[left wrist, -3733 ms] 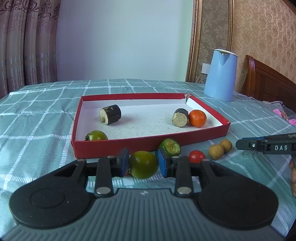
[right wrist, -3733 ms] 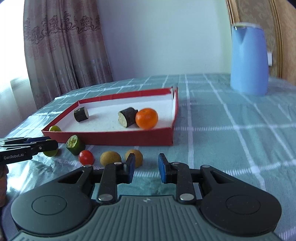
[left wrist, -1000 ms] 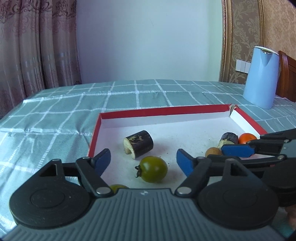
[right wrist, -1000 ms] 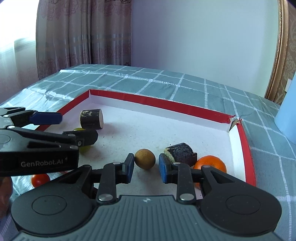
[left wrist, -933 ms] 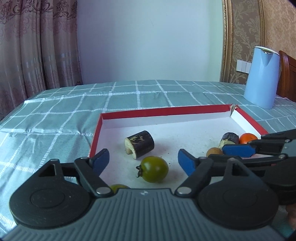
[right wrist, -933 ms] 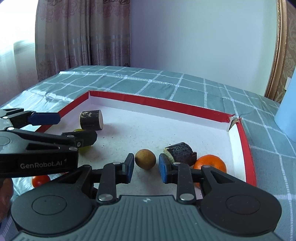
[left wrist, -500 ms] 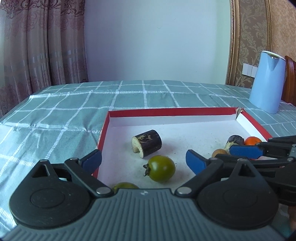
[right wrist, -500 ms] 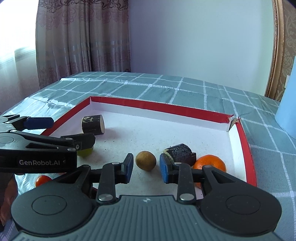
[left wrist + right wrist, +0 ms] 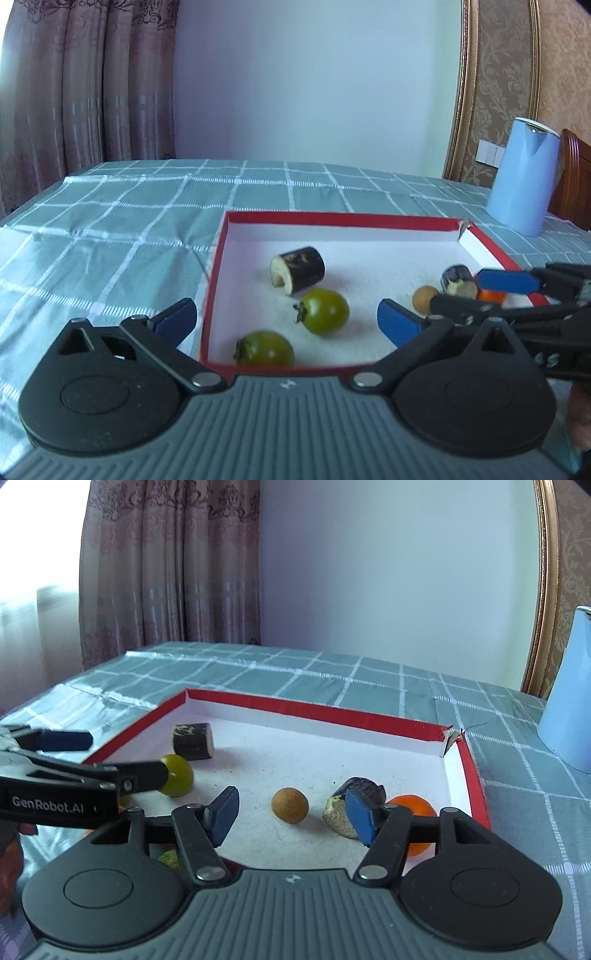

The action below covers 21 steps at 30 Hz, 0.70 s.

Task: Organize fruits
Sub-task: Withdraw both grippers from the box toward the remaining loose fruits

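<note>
Your left gripper (image 9: 286, 319) sits low in the left wrist frame with its blue pads spread wide and nothing between them; the green tomato (image 9: 324, 312) lies free on the white floor of the red tray (image 9: 332, 218) just above that gap, which suggests you have let it go there. A second green tomato (image 9: 265, 349) rests lower, against the tray's near wall, and a dark cut chunk (image 9: 297, 270) lies above both. Your right gripper (image 9: 291, 816) is likewise wide open and empty, its pads framing the small brown fruit (image 9: 290, 805) at the centre of the right wrist frame, so that one looks delivered too. To the right of it sit another dark chunk (image 9: 356, 800) and an orange (image 9: 413, 806), partly hidden behind your right pad. The tray stands on a green checked tablecloth (image 9: 122, 218). A blue kettle (image 9: 522, 177) stands at the right edge, curtains (image 9: 85, 81) hang at the upper left, and a pale wall fills the top centre.
</note>
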Each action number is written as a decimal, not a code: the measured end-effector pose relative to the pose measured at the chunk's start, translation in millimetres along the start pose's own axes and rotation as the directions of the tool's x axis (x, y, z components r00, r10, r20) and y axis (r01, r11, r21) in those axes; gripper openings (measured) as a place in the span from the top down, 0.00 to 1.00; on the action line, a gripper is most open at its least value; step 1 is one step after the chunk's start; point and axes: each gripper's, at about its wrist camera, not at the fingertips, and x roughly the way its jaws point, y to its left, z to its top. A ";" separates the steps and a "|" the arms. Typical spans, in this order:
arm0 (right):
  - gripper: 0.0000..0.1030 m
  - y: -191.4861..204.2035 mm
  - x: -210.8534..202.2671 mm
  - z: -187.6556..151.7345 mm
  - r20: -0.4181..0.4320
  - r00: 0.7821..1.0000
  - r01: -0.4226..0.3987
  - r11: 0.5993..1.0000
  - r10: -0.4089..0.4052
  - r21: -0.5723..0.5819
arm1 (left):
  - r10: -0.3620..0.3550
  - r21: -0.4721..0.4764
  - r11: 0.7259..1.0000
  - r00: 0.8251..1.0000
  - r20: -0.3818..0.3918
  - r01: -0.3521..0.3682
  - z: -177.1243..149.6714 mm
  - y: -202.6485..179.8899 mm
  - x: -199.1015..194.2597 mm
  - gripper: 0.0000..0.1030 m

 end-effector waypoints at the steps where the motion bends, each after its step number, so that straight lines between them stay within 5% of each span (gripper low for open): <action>1: 0.39 0.4 -6.5 -1.6 0.015 1.000 0.000 1.000 0.000 -0.005 | 0.005 0.012 1.000 1.000 0.004 -0.005 -2.5 -0.8 -2.9 0.00; 7: 0.38 -13.6 -59.1 -26.6 0.101 0.995 -0.017 0.999 0.013 0.037 | -0.005 0.081 0.997 1.000 -0.003 0.005 -17.3 -8.6 -16.5 0.00; 13: 0.38 -27.2 -84.0 -52.8 0.042 0.999 0.011 0.999 -0.013 0.048 | -0.020 0.058 0.998 0.999 -0.034 0.022 -18.8 -4.2 -14.4 0.00; 21: 0.38 -31.6 -68.1 -58.3 -0.058 0.998 -0.008 0.997 0.013 0.082 | -0.016 0.058 0.998 0.998 -0.054 0.019 -18.9 -3.7 -10.5 0.00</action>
